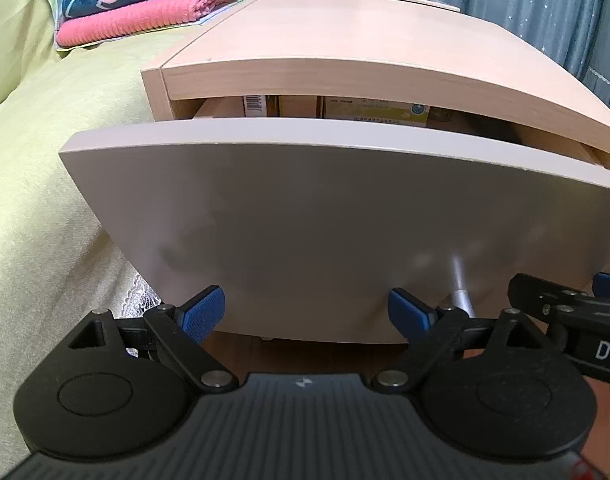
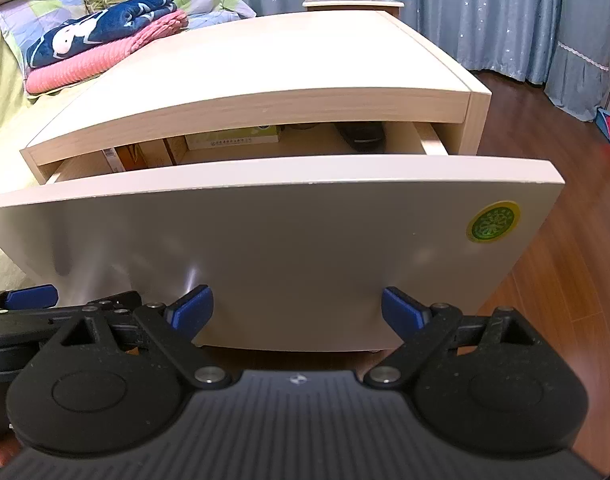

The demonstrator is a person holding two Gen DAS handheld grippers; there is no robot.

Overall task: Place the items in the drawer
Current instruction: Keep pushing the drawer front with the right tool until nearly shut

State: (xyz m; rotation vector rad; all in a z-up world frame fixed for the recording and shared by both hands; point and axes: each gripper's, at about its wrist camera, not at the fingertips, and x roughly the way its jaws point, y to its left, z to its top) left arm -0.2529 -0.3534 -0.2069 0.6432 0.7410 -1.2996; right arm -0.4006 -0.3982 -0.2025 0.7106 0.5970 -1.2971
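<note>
I am holding both grippers side by side before the drawer [image 2: 265,240], which is standing partly pulled out of the pale wood nightstand [image 2: 265,64]. My left gripper [image 1: 307,312] and right gripper [image 2: 297,310] are each spreading their blue pads wide, gripping nothing. Inside the drawer I am seeing a box with a barcode [image 1: 254,105] and a yellow box [image 2: 233,138] whose print is too small to read. A round green-and-yellow sticker [image 2: 492,222] is sitting on the drawer front, its writing illegible.
</note>
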